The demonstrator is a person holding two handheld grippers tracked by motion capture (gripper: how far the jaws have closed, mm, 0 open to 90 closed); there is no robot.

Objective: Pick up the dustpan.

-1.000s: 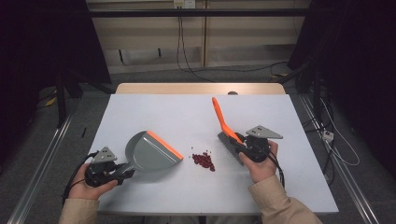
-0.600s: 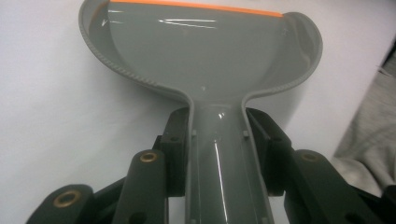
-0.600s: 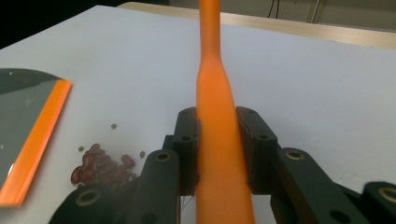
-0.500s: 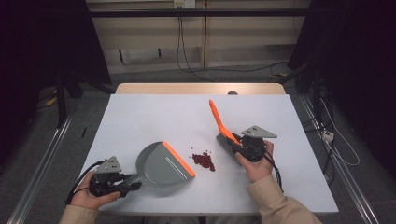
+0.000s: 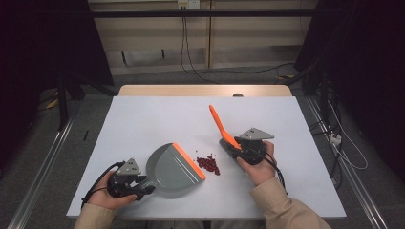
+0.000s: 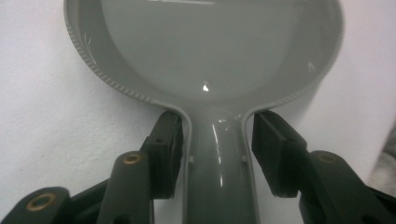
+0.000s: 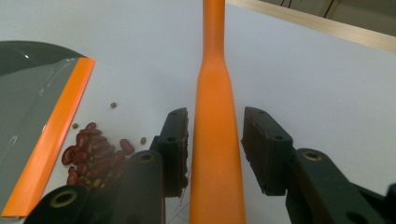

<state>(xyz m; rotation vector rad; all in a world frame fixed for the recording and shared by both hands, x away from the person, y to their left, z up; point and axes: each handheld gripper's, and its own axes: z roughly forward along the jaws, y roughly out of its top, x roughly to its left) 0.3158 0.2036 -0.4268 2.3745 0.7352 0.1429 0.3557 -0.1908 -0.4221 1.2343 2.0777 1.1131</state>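
Observation:
A grey dustpan (image 5: 169, 167) with an orange lip (image 5: 188, 161) lies flat on the white table, its lip just left of a small pile of red beans (image 5: 208, 163). My left gripper (image 5: 143, 186) straddles the pan's handle (image 6: 217, 158). Its jaws have just been opening, and a gap shows at each pad. The orange brush handle (image 5: 219, 124) slants up and away from my right gripper (image 5: 239, 145). In the right gripper view that handle (image 7: 215, 116) runs between jaws that have just been opening, with a sliver of table showing beside the right pad. The beans (image 7: 93, 154) lie to its left.
The table (image 5: 143, 119) has a wooden strip (image 5: 205, 90) along its far edge. Cables trail over the floor behind and to the right of it. Dark stands flank both sides. A few stray small beans (image 7: 113, 105) lie near the pile.
My left hand has slid the dustpan right and toward the near edge, bringing its orange lip close to the beans. The right hand and brush have hardly moved.

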